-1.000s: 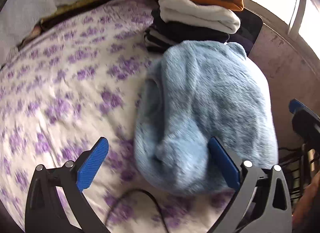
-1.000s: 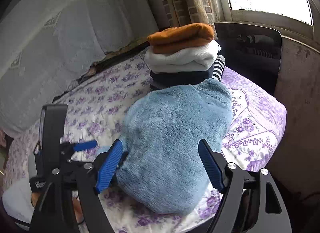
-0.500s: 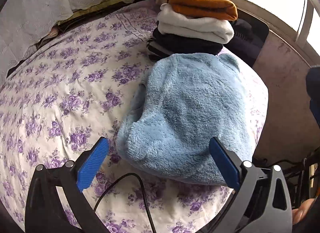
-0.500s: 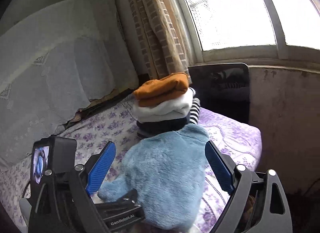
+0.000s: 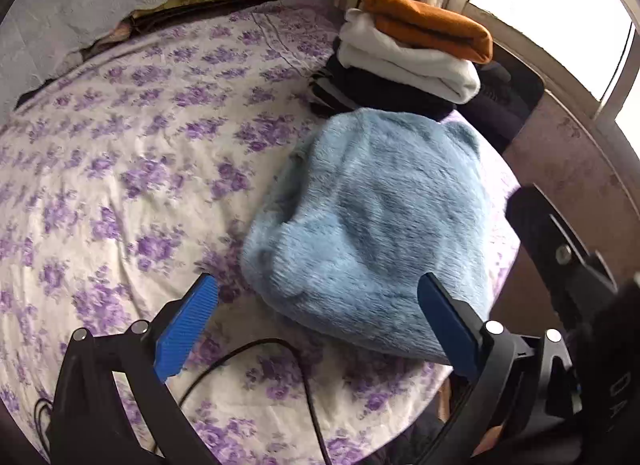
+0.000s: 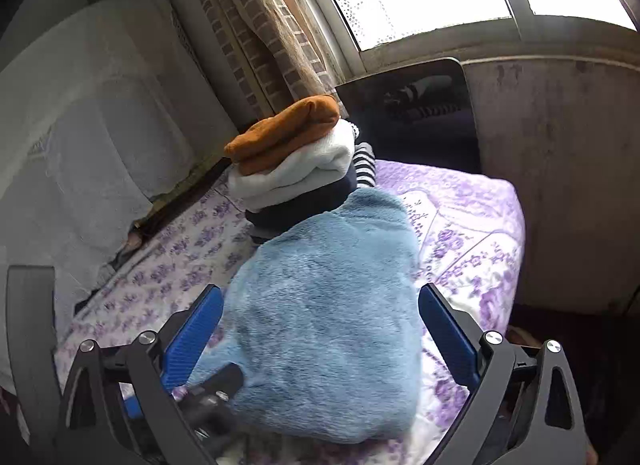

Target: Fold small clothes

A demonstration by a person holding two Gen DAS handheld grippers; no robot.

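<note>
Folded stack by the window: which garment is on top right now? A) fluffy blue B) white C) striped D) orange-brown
D: the orange-brown garment caps the stack, on the white one; the fluffy blue garment lies on the bed in front.

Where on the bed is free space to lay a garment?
Free: the floral sheet left of the blue fleece garment, up to the white covered wall. Crowded: the window corner, where the folded stack touches the fleece.
</note>
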